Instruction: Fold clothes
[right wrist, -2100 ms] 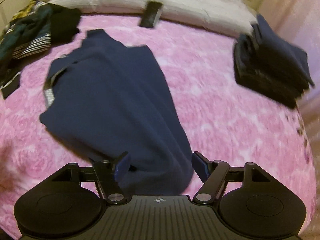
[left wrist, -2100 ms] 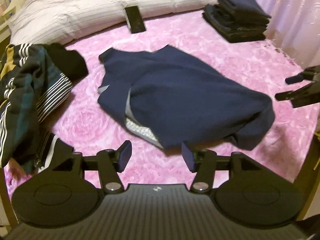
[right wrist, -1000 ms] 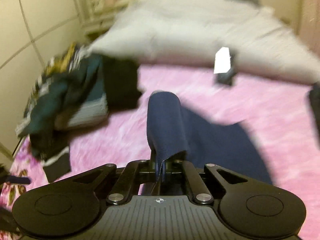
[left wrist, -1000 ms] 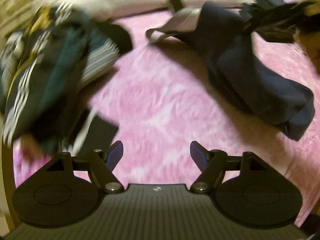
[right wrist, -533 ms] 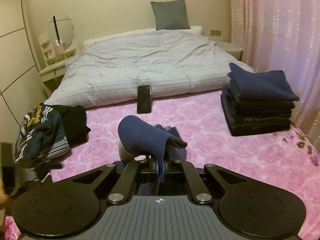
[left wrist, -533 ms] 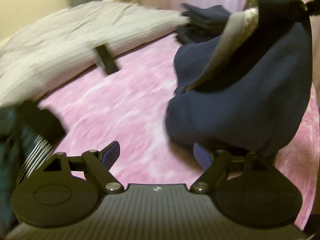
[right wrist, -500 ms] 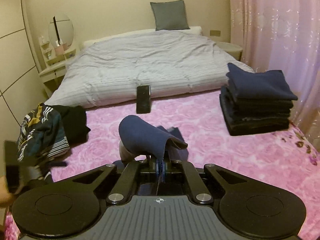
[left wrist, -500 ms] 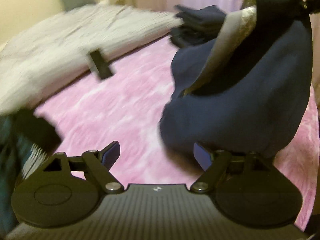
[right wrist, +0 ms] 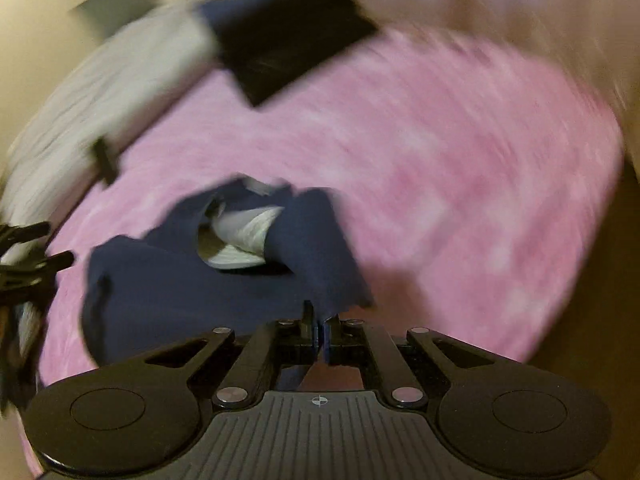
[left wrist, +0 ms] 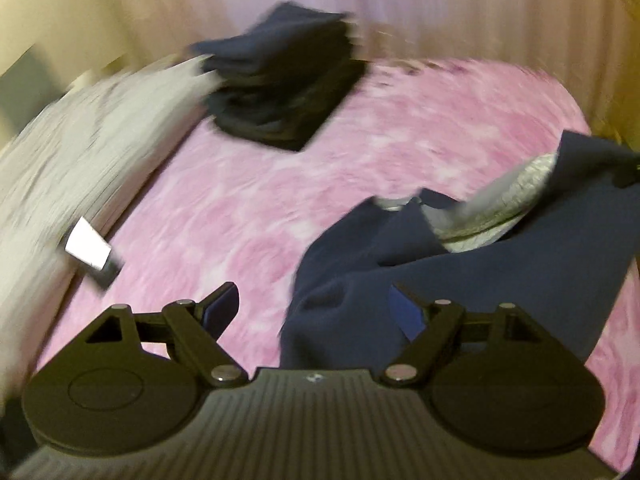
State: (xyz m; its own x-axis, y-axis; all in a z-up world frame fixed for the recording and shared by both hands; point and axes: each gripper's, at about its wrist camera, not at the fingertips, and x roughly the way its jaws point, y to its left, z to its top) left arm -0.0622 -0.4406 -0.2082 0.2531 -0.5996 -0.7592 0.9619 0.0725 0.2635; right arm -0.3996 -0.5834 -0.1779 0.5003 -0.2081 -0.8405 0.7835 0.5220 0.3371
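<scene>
A soft navy-blue garment with a pale grey lining (right wrist: 192, 288) lies crumpled on a pink rose-patterned plush blanket (right wrist: 440, 184) that covers the near end of a bed. One edge of the cloth is pinched in the right gripper (right wrist: 322, 330), whose jaws are pressed together on it, so that corner lifts while the rest sags onto the blanket. The left gripper (left wrist: 316, 312) stands with its jaws apart and nothing clamped; the garment's nearest fold lies just in front of its right finger.

The fabric looks light and limp, likely to drape, bunch and slide rather than hold a shape. It seems thick enough to pinch firmly at a hem or corner. A sensible second hold would be another edge or corner well apart from the clamped one, so the cloth can be stretched flat. The open neck, where the grey lining shows, is probably a poor place to take hold.

Beyond, a stack of folded dark clothes (left wrist: 280, 92) sits on the blanket near a pale pink curtain (left wrist: 400, 4). A grey-white striped duvet (left wrist: 80, 132) covers the bed's far part, with a small dark rectangular object (left wrist: 94, 256) at its edge. Both views are blurred.
</scene>
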